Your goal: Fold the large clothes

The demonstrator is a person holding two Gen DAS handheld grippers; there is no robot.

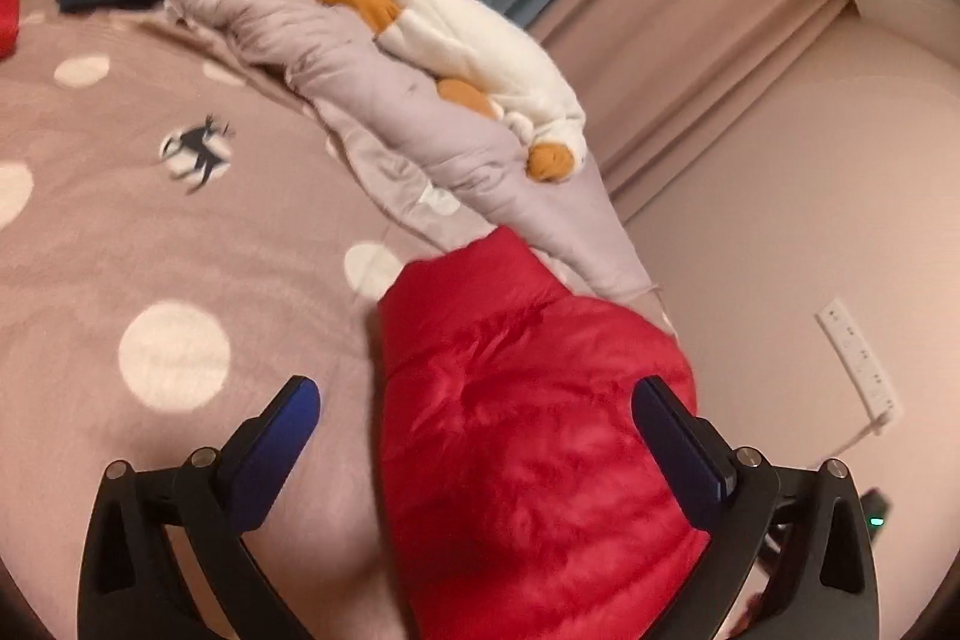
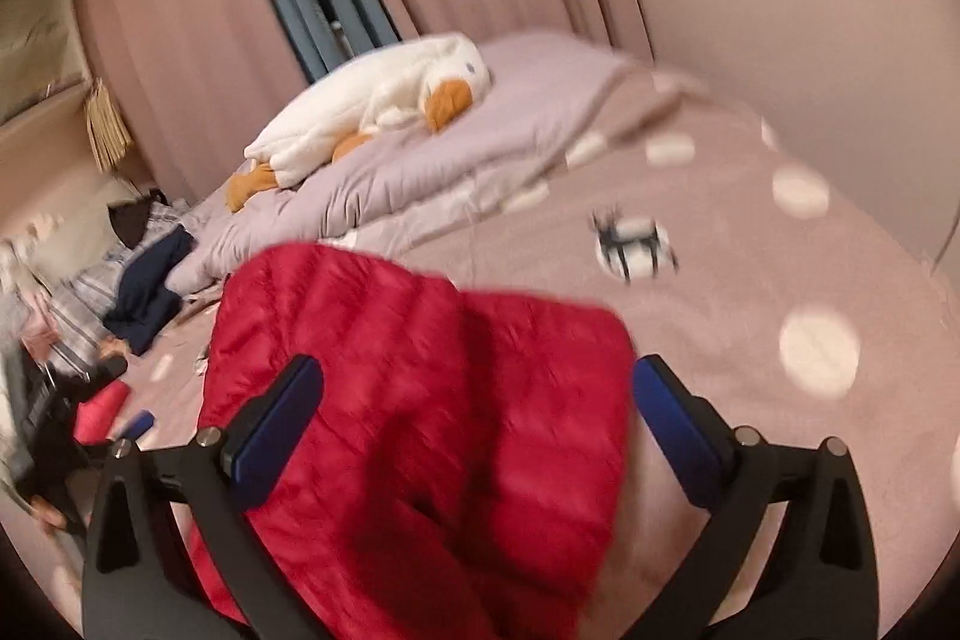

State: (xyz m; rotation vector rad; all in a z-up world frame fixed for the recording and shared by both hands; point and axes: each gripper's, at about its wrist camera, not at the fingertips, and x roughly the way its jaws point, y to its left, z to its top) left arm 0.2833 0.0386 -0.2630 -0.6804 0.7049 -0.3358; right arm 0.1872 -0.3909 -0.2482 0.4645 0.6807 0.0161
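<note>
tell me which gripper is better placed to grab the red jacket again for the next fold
Left, marginally. The red puffer jacket fills most of the open left gripper, reaching its right finger. The open right gripper also straddles it, but with bare bedspread beside its right finger.

We saw our left gripper (image 1: 477,403) as black angular linkage arms with round silver pivot screws; each finger carried a flat blue pad (image 1: 282,430); a small green light glowed beside its right-hand arm; our right gripper (image 2: 480,388) was built the same, black arms, silver screws, blue pads (image 2: 279,409).
</note>
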